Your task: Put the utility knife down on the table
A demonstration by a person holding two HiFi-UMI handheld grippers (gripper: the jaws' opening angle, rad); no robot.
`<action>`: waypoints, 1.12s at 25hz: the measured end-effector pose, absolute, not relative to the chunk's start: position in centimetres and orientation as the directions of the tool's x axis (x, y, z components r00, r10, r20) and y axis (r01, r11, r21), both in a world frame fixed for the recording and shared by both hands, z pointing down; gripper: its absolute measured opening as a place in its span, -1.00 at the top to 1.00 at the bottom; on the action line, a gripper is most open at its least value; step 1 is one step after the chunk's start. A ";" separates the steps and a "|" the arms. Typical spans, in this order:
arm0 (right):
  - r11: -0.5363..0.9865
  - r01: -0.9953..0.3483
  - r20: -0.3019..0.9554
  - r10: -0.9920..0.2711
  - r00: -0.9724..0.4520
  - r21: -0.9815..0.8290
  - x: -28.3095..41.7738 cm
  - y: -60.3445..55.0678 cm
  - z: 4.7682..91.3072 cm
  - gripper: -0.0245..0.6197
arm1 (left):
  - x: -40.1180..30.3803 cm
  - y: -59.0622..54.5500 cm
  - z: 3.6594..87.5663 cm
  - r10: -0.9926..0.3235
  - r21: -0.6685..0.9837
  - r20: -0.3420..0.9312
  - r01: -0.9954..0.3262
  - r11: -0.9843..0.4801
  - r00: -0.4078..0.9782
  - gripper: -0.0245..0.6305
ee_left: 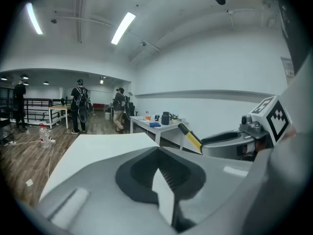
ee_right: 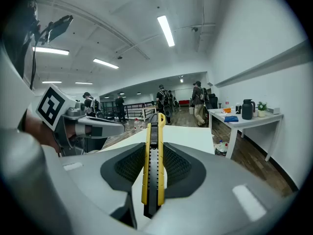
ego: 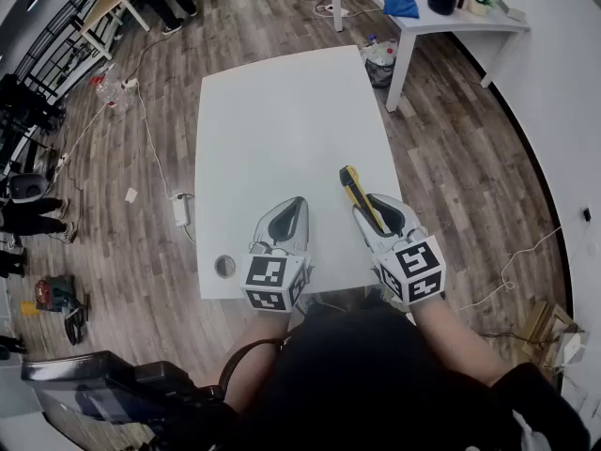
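Note:
A yellow and black utility knife is clamped between the jaws of my right gripper, its tip pointing away over the white table. In the right gripper view the knife stands on edge between the two ribbed pads, running straight ahead. My left gripper hovers beside it near the table's front edge, shut with nothing in it. In the left gripper view the jaws meet, and the knife sticks out of the right gripper at the right.
A round hole sits at the table's near left corner. A second white table with a dark jug and blue cloth stands at the back right. Cables and a power strip lie on the wooden floor at left. People stand far off.

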State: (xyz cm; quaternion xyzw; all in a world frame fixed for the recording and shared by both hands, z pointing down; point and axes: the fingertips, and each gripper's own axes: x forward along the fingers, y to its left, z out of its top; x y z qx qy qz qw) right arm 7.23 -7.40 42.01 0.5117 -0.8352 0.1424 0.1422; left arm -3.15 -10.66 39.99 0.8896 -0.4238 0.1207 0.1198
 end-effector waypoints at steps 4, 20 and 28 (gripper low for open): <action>0.443 -0.892 0.384 -0.811 -0.441 -0.089 7.5 -7.5 42.1 0.51 | -2.8 -10.9 40.2 -0.725 0.116 0.319 -0.784 -0.609 0.610 0.92; 0.489 -0.870 0.461 -0.758 -0.461 -0.065 5.7 -10.3 46.8 0.50 | -4.3 -10.8 41.8 -0.732 0.153 0.341 -0.803 -0.577 0.590 0.92; 0.548 -0.836 0.559 -0.693 -0.455 -0.002 3.2 -12.3 52.2 0.50 | -6.4 -10.7 43.3 -0.751 0.176 0.356 -0.830 -0.530 0.556 0.92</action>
